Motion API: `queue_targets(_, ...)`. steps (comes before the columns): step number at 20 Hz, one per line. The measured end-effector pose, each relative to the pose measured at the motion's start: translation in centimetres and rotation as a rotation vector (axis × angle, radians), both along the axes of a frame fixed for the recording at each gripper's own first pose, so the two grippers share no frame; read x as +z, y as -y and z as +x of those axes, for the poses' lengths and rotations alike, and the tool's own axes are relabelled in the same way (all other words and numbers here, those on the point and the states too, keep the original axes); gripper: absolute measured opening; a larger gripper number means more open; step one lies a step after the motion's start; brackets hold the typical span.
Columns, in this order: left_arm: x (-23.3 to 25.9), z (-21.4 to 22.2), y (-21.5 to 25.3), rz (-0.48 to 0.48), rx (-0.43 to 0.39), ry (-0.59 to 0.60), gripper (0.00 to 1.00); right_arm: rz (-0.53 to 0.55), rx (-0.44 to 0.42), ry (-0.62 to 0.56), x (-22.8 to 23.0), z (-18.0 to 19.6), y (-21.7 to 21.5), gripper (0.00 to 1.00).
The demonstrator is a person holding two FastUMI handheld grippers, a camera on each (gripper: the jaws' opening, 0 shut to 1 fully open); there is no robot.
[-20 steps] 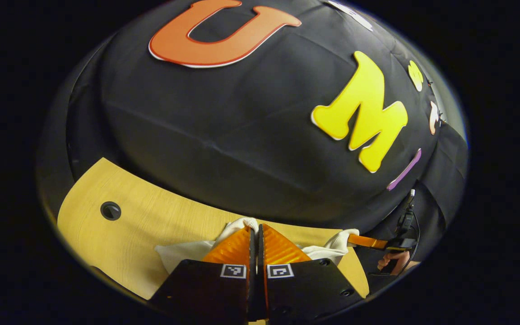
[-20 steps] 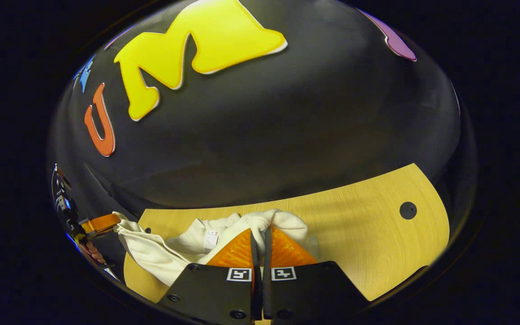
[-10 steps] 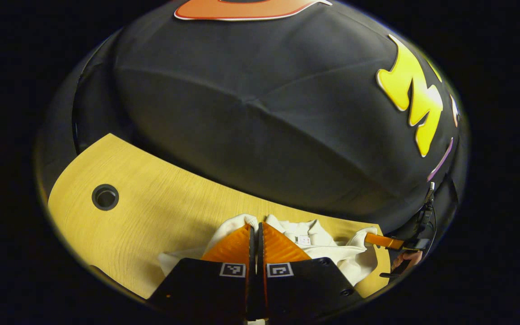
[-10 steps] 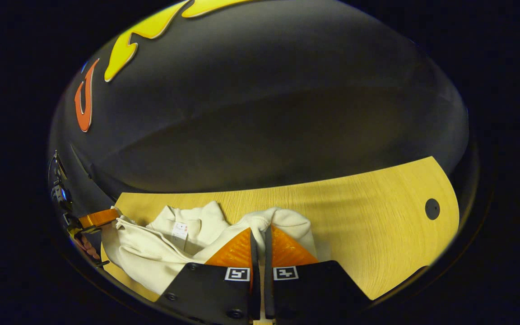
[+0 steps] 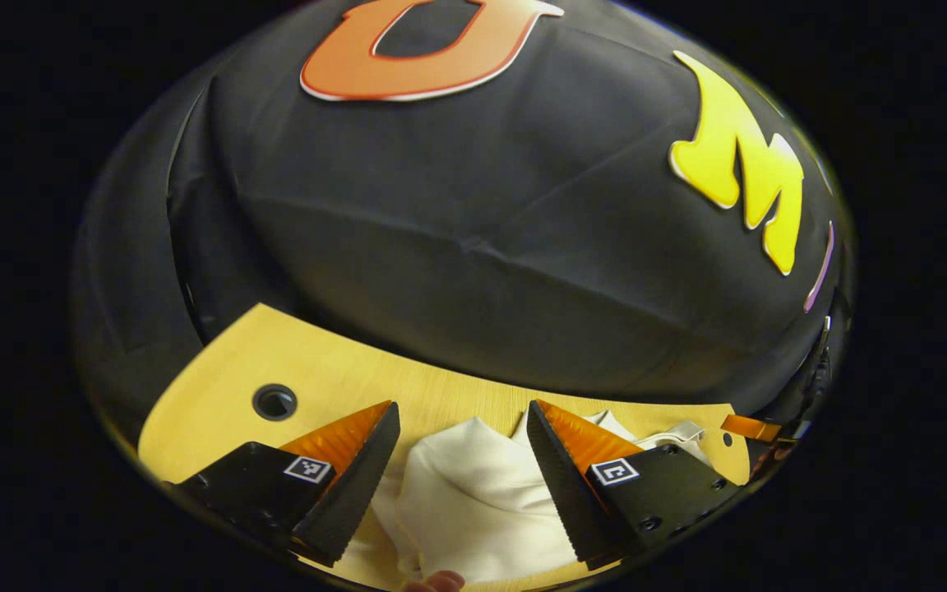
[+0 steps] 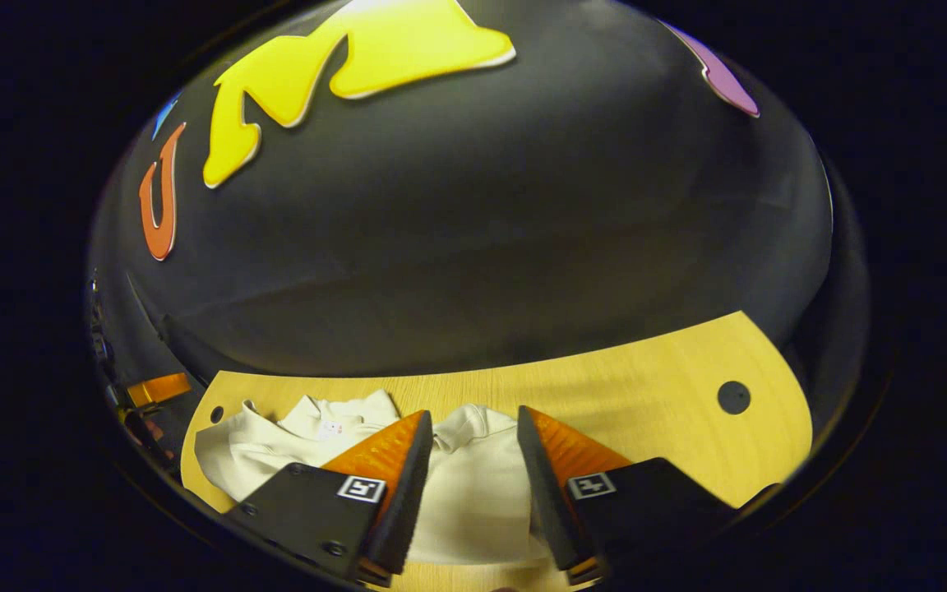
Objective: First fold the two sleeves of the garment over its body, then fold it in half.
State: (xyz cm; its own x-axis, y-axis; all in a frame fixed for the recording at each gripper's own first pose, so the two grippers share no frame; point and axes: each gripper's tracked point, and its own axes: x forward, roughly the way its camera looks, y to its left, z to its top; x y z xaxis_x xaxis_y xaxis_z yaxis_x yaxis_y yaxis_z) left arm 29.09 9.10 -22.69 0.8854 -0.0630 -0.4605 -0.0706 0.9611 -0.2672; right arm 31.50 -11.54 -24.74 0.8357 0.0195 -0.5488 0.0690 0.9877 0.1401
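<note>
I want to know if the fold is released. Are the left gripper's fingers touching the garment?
Apart. In the left gripper view the left gripper stands open, and the garment lies on the table between its spread fingers.

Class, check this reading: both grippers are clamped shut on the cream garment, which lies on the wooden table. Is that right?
Not quite. Both grippers are open. In the left gripper view the left gripper has its fingers spread apart with the garment lying loose between them; the right gripper view shows the right gripper spread the same way. The garment does lie on the wooden table.
</note>
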Motion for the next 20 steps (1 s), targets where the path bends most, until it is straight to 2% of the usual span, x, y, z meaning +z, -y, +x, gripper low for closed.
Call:
queue_targets(1,2.2,-1.1,0.0,0.032,0.003,0.03,0.99,-0.008,0.005,0.029,1.9,-0.9,-0.2,0.69)
queue_targets(2,4.8,-2.3,-0.1,0.065,0.008,0.065,0.99,-0.016,0.012,0.062,4.2,-2.0,-0.7,0.81)
queue_targets(6,16.4,-8.5,-0.1,0.132,0.054,0.248,0.98,-0.079,0.058,0.235,14.9,-7.5,-3.0,0.82)
queue_targets(7,19.1,-10.3,0.4,0.147,0.065,0.292,0.98,-0.098,0.071,0.278,17.5,-9.2,-3.7,0.85)
queue_targets(11,27.1,-17.7,1.8,0.217,0.101,0.451,0.97,-0.136,0.124,0.453,26.4,-16.6,-6.7,0.87)
queue_targets(14,29.5,-22.2,3.2,0.262,0.118,0.517,0.98,-0.153,0.143,0.509,28.9,-20.8,-8.9,0.86)
queue_targets(17,29.9,-26.1,4.7,0.255,0.127,0.546,0.97,-0.191,0.181,0.548,28.6,-25.3,-10.5,0.86)
queue_targets(18,29.6,-27.4,5.2,0.241,0.124,0.55,0.87,-0.191,0.19,0.546,28.2,-26.9,-11.0,0.86)
queue_targets(19,29.0,-28.5,6.3,0.238,0.107,0.549,0.97,-0.177,0.202,0.553,27.9,-28.4,-11.8,0.86)
queue_targets(20,28.9,-29.3,6.6,0.261,0.098,0.556,0.97,-0.177,0.208,0.563,28.0,-29.7,-12.4,0.85)
